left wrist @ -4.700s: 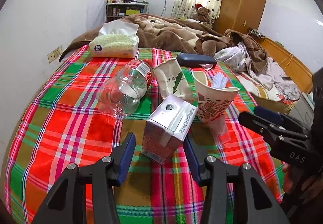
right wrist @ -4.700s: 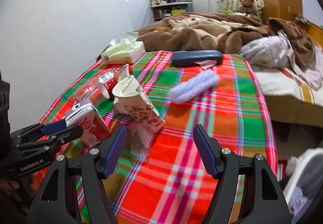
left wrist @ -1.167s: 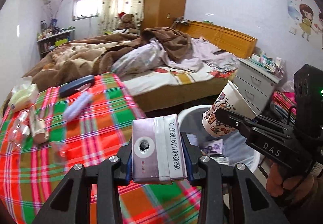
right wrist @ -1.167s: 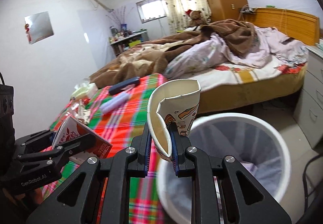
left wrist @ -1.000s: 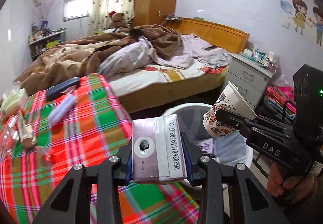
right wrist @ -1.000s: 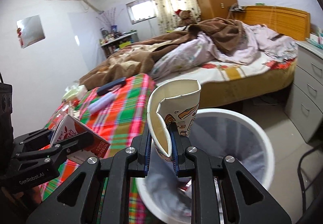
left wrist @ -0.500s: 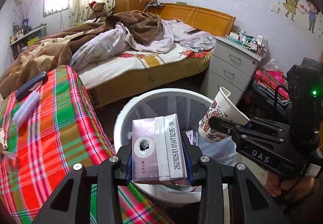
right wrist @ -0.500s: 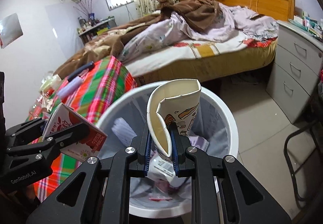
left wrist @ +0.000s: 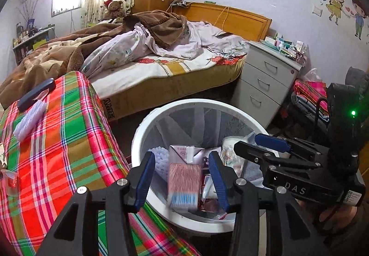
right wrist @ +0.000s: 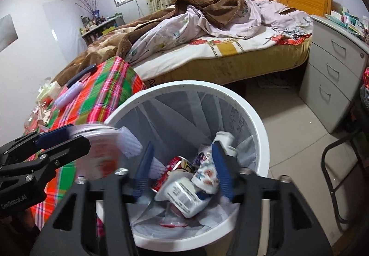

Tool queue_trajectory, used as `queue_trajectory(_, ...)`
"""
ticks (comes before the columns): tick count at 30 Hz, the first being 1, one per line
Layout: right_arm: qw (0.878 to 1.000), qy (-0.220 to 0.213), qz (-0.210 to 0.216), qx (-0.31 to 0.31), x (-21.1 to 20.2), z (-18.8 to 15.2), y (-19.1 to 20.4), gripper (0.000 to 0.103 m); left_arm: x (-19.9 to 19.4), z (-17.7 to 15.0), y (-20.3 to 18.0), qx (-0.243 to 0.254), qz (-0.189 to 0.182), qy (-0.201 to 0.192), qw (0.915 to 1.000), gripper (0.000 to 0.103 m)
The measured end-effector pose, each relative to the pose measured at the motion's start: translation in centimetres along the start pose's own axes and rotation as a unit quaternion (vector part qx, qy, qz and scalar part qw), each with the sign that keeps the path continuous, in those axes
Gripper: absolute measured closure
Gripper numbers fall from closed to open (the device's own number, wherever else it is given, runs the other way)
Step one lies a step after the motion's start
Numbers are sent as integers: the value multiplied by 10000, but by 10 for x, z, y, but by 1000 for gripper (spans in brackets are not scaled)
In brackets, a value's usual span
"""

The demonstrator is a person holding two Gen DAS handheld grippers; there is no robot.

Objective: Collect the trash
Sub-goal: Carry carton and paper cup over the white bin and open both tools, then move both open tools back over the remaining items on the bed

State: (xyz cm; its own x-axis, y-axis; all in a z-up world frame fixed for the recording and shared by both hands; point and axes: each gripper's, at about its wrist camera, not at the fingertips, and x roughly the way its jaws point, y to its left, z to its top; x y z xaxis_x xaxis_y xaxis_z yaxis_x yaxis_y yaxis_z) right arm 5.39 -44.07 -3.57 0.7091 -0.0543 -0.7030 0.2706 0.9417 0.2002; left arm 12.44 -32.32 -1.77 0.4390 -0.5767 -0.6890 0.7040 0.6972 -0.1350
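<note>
Both cameras sit just behind their own blue-padded fingers and look steeply down, from close above, into the white trash bin, with the bed and drawer unit filling the background. The left wrist view faces across the bin's near rim, with the right gripper at its right edge. The right wrist view is more squarely over the bin and shows the left gripper at lower left; both share the plaid table.

Both grippers are matte black plastic with silver screw heads and blue-padded fingers. The right gripper bears white "DAS" lettering, a QR sticker and a green light; the left gripper reads "GenRobot.AI".
</note>
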Motion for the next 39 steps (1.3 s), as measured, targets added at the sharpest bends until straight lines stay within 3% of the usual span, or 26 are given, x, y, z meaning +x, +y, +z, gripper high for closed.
queue_trajectory(16,9994,-313,-11,-124,-14,5,19,48,-36,-3,22,-182,196,-261,9993,55)
queue_trajectory(39,9960,-553,440,-554,-18,10,84,48,-107,-21,84,-649,742,-769,9922,55)
